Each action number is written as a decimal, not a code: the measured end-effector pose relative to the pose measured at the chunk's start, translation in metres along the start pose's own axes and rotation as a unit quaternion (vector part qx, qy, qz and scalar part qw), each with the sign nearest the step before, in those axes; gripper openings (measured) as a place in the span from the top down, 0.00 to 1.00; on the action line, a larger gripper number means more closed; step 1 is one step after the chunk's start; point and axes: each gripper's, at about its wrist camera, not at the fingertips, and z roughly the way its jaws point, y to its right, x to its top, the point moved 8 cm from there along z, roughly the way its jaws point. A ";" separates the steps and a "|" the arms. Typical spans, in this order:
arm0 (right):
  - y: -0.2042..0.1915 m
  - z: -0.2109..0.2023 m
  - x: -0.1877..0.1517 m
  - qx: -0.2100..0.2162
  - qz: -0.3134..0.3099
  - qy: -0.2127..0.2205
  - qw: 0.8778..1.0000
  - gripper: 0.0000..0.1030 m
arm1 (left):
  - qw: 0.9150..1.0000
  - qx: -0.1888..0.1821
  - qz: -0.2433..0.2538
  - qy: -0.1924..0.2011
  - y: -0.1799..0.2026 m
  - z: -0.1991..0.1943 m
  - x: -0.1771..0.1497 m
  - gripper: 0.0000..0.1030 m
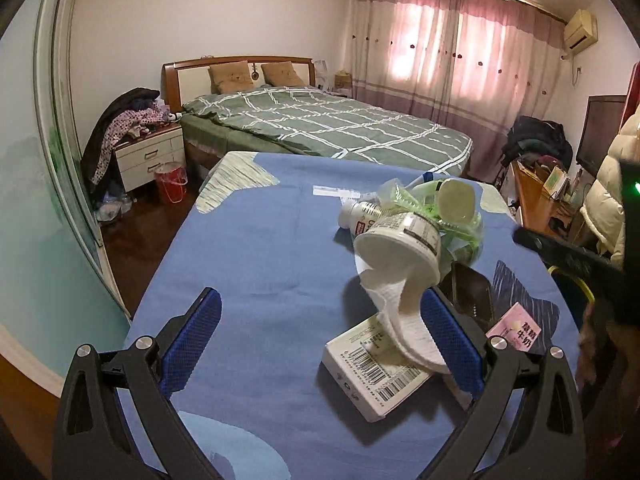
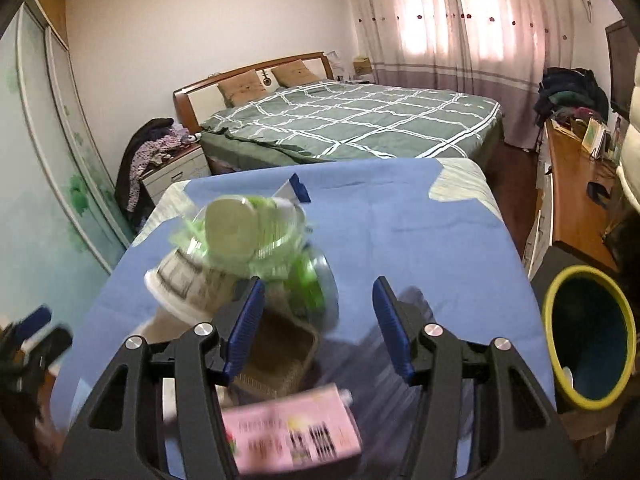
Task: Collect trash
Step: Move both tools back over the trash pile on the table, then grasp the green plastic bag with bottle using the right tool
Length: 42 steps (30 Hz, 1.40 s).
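Both hand-held grippers, left (image 1: 320, 340) and right (image 2: 318, 320), gape empty above piled trash (image 1: 416, 220); a careless grab could scatter it off the tabletop (image 1: 248, 240).

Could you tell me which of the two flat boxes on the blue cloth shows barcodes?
The white box, lying under the crumpled tissue; the pink box beside it shows printed characters instead.

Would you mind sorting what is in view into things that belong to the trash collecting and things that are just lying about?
Belongs to the job:
paper cup
tissue
white box
pink carton
small bottle
green plastic wrapper
bin

Just lying about:
bed
clothes pile
red bucket
curtains
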 end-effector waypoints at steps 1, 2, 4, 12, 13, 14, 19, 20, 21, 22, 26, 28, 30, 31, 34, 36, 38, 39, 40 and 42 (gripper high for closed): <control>-0.002 0.007 0.004 -0.001 0.002 -0.004 1.000 0.52 | 1.000 0.000 0.000 -0.002 0.002 0.002 0.001 0.05; -0.002 0.014 0.007 -0.006 0.003 -0.008 1.000 0.54 | 1.000 -0.001 0.000 -0.003 0.002 0.004 0.000 0.05; -0.002 0.026 0.012 -0.007 0.009 -0.018 1.000 0.60 | 1.000 -0.001 0.000 -0.006 0.001 0.009 -0.001 0.05; -0.008 0.050 0.022 0.000 0.029 -0.036 0.999 0.62 | 1.000 -0.003 -0.005 -0.013 -0.003 0.017 -0.004 0.05; -0.008 0.053 0.022 0.005 0.032 -0.042 0.999 0.62 | 1.000 -0.004 -0.005 -0.014 -0.003 0.018 -0.005 0.05; -0.010 0.055 0.021 0.011 0.035 -0.048 0.998 0.63 | 1.000 -0.005 -0.006 -0.015 -0.003 0.019 -0.005 0.05; -0.016 0.061 0.018 0.023 0.031 -0.063 0.997 0.91 | 1.000 -0.008 -0.003 -0.019 0.000 0.024 -0.008 0.05; -0.016 0.059 0.018 0.027 0.033 -0.062 0.997 0.92 | 1.000 -0.009 -0.003 -0.019 0.000 0.024 -0.009 0.05; -0.016 0.057 0.019 0.032 0.035 -0.062 0.997 0.95 | 1.000 -0.010 -0.002 -0.019 0.001 0.024 -0.010 0.05; -0.016 0.054 0.020 0.036 0.038 -0.059 0.997 0.96 | 1.000 -0.010 -0.001 -0.019 0.001 0.024 -0.010 0.05; -0.011 0.040 0.025 0.046 0.050 -0.042 0.997 0.96 | 1.000 -0.011 -0.002 -0.020 0.003 0.025 -0.010 0.05; -0.010 0.032 0.029 0.053 0.056 -0.033 0.997 0.96 | 1.000 -0.011 -0.001 -0.020 0.004 0.025 -0.010 0.05; -0.009 0.025 0.032 0.053 0.057 -0.023 0.997 0.96 | 1.000 -0.012 0.001 -0.021 0.006 0.025 -0.011 0.05; -0.008 0.021 0.034 0.053 0.055 -0.018 0.997 0.96 | 1.000 -0.013 0.003 -0.021 0.006 0.025 -0.012 0.05; -0.007 0.010 0.037 0.047 0.047 -0.005 0.998 0.96 | 1.000 -0.015 0.008 -0.020 0.011 0.024 -0.012 0.05; -0.006 0.003 0.038 0.039 0.040 0.005 0.998 0.96 | 1.000 -0.016 0.011 -0.020 0.014 0.024 -0.012 0.05; -0.004 -0.005 0.038 0.034 0.035 0.015 0.999 0.96 | 1.000 -0.016 0.013 -0.020 0.015 0.024 -0.013 0.05; -0.004 -0.008 0.038 0.035 0.035 0.018 0.999 0.96 | 1.000 -0.016 0.013 -0.021 0.016 0.024 -0.013 0.05; -0.004 -0.011 0.039 0.035 0.035 0.021 0.999 0.96 | 1.000 -0.017 0.013 -0.021 0.017 0.025 -0.013 0.05; -0.004 -0.016 0.040 0.039 0.034 0.025 0.998 0.96 | 1.000 -0.017 0.014 -0.022 0.017 0.025 -0.013 0.05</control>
